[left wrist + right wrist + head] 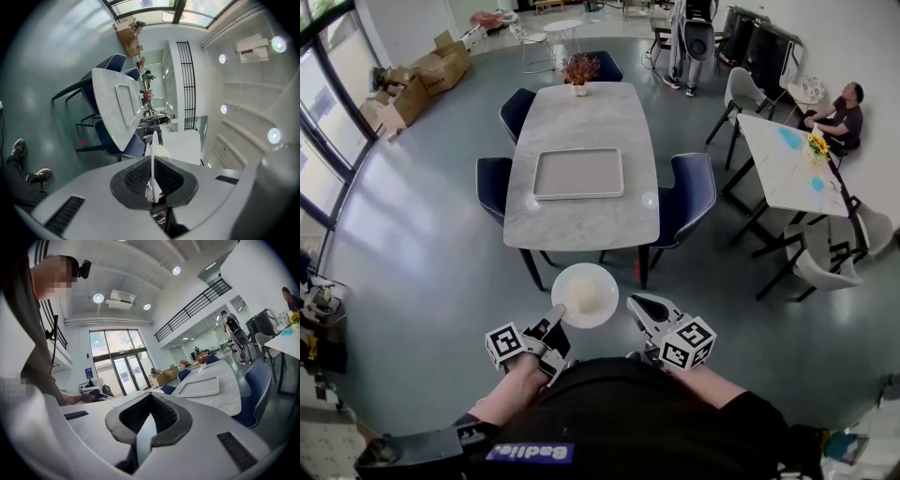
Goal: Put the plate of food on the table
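A round white plate [585, 295] with a pale mound of food [587, 302] hangs in the air in front of the near edge of the grey marble table [581, 211]. My left gripper [557, 317] is shut on the plate's left rim, which shows edge-on as a thin white plate rim [153, 154] between the pads of the left gripper [153, 183]. My right gripper [635, 305] pinches the plate's right rim. In the right gripper view, the plate rim [145, 437] is a pale sliver inside the right gripper [149, 425]. An empty light tray [577, 173] lies on the table.
Dark blue chairs [692, 192] stand round the table, and a potted plant [580, 70] sits at its far end. A second white table [787, 164] with a seated person [839, 117] is at the right. Cardboard boxes [422, 80] lie far left.
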